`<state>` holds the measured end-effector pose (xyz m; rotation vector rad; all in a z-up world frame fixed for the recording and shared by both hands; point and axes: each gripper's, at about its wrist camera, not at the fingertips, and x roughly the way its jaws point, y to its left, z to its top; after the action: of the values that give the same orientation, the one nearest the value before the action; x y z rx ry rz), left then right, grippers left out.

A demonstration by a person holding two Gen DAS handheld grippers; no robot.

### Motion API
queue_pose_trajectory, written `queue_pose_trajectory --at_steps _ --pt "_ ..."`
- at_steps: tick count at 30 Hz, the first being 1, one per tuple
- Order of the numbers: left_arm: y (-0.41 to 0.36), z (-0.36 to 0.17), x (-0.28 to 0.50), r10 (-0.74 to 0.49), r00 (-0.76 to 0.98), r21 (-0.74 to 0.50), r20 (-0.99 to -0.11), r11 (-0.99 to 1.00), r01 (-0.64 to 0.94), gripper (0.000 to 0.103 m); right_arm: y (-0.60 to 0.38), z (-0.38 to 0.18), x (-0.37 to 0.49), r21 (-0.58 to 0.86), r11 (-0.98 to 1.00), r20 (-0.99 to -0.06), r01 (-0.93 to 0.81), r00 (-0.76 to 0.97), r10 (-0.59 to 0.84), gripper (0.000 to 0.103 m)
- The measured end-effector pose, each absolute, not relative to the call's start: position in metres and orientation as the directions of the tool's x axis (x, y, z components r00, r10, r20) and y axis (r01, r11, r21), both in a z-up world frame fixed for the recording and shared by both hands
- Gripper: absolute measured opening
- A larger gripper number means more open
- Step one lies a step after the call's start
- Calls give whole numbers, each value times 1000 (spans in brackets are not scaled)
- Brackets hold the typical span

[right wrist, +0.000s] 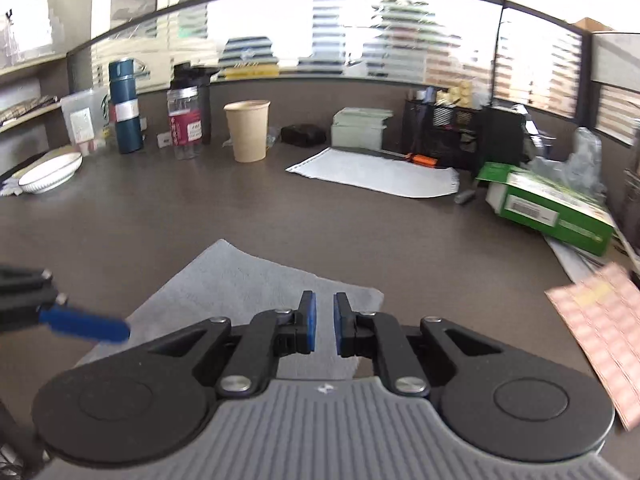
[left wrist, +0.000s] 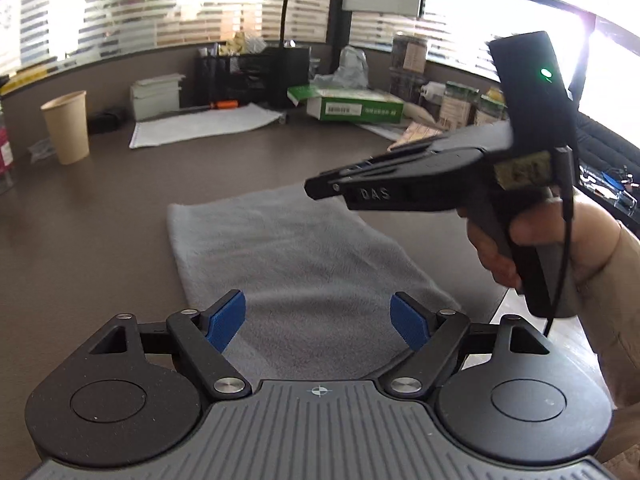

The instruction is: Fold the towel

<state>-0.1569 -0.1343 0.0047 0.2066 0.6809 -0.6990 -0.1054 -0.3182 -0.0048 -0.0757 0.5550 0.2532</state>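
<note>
A grey towel (left wrist: 300, 248) lies flat on the dark brown table (left wrist: 100, 220) as a long folded strip running away from me. My left gripper (left wrist: 318, 300) hovers over its near end, wide open, with nothing between the blue pads. A hand at the right holds my right gripper (left wrist: 316, 190) above the towel's far right side, pointing left. In the right wrist view, the right gripper (right wrist: 325, 300) hangs over a corner of the towel (right wrist: 240, 280). Its pads stand a narrow gap apart and hold nothing. One blue finger (right wrist: 88, 326) of the left gripper shows at the left.
A paper cup (right wrist: 248, 130), bottles (right wrist: 126, 106) and a white bowl (right wrist: 50, 170) stand at the back left. A white cloth (right wrist: 376, 174) and a green box (right wrist: 548, 208) lie further right. A pink sheet (right wrist: 600, 340) lies near the right table edge.
</note>
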Motion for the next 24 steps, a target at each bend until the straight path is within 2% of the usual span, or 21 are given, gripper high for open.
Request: queue_pose_trajectory --at_steps 2,20,24 --pt "-131 2 -153 -503 578 -30 -642 770 637 86 -318 -10 -100 -3 965 -553 -264 804 218 13" --pt "-108 3 -96 -451 593 -5 -667 798 602 90 -317 -10 -129 -16 966 -574 -258 793 202 18" --pt "-100 15 -103 -473 609 -41 -636 809 586 90 -313 -5 -136 -45 973 -549 -228 819 167 18"
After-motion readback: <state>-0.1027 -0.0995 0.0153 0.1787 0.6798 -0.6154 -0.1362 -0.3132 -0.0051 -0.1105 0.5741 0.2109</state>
